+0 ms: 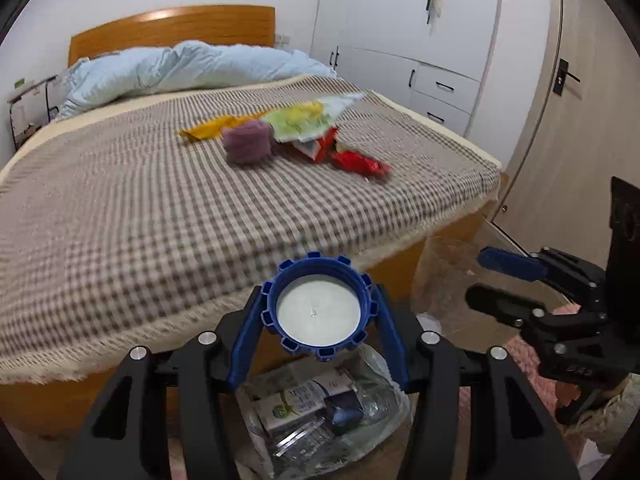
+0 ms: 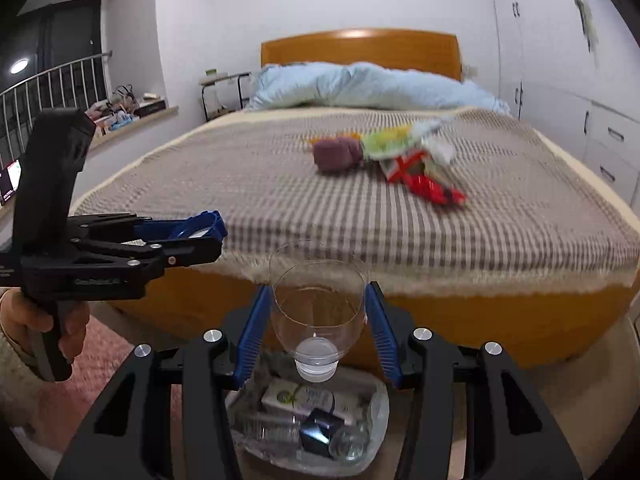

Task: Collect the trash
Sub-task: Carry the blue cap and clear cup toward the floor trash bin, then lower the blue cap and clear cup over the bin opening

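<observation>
My left gripper [image 1: 320, 308] is shut on a round blue ribbed cap [image 1: 320, 312] with a white inside. In the right wrist view the left gripper [image 2: 218, 234] shows side-on with the cap [image 2: 196, 228], a hand around its handle. My right gripper [image 2: 318, 300] is shut on a clear plastic container [image 2: 318, 308]; the right gripper [image 1: 480, 276] also appears at the right of the left wrist view. Both hang over a clear trash bag [image 1: 320, 412] [image 2: 312, 420] holding a carton and bottles. On the bed lie a purple crumpled wad [image 1: 248, 144] [image 2: 336, 154], a green-yellow wrapper [image 1: 304, 120] and a red wrapper [image 1: 360, 164] [image 2: 432, 188].
The checked bed cover [image 1: 160, 220] ends at a wooden bed frame [image 2: 480, 320] just ahead of the bag. A blue duvet [image 1: 192, 68] lies at the headboard. White wardrobes [image 1: 400, 20] and a door [image 1: 560, 120] stand to the right. A pink rug [image 2: 100, 360] covers the floor.
</observation>
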Demonstrator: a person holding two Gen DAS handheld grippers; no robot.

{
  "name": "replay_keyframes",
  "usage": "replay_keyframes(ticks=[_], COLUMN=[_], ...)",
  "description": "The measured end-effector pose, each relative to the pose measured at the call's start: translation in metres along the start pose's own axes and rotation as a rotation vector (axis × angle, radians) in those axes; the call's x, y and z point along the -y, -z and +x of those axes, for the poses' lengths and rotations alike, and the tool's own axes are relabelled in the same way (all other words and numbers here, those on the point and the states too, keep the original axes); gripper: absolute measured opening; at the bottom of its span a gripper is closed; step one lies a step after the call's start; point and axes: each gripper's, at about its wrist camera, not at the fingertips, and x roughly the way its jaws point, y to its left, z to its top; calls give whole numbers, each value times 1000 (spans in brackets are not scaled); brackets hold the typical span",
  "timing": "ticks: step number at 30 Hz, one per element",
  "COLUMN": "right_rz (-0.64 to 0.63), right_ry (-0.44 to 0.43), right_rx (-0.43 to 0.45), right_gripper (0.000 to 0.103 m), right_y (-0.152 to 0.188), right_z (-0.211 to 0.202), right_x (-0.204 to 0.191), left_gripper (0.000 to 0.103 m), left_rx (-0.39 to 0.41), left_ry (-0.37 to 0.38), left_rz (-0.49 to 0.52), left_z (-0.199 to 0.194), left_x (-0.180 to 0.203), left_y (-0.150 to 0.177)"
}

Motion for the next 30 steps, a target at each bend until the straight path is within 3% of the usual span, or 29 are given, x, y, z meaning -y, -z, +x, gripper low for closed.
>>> replay_keyframes(ticks=[12, 21, 30], right_rz=[41, 45, 56], right_ry=[29, 80, 76], right_rx=[-113, -231, -280], right_gripper=[48, 48, 48], right_y=[67, 118, 138], right_z=[32, 74, 89], right_x=[5, 21, 29], left_gripper=[51, 51, 52], left_rx=[-144, -357, -482], left_ry=[-8, -63, -72], left_rz=[-11, -63, -89], left_z=[58, 131, 177], left_x=[11, -7, -18], left_y=[57, 112, 142])
